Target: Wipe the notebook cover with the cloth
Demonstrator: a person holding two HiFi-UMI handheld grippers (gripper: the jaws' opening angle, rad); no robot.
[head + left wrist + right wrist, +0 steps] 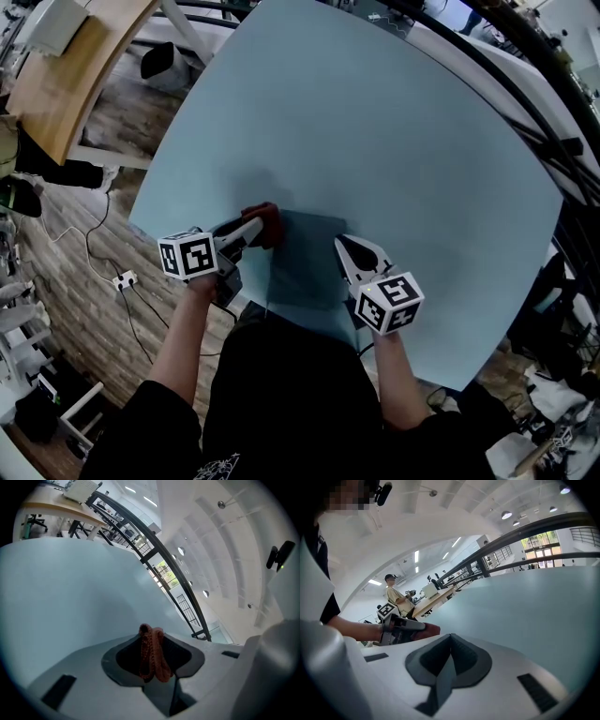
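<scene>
Cloth (pixel 265 221) in left hand-held gripper (pixel 255 229), at notebook (pixel 306 270) corner

An open lab hall: wooden workbench (pixel 70 89), floor cables (pixel 91 246), ceiling strip lights (pixel 375 582).

Knitted red cloth (pixel 152 651), matt blue table (pixel 375 141), matt notebook (pixel 305 267).

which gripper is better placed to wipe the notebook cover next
Left. The left gripper is shut on the red cloth at the far left corner of the notebook. The right gripper is shut on nothing, at the notebook's right edge.
</scene>
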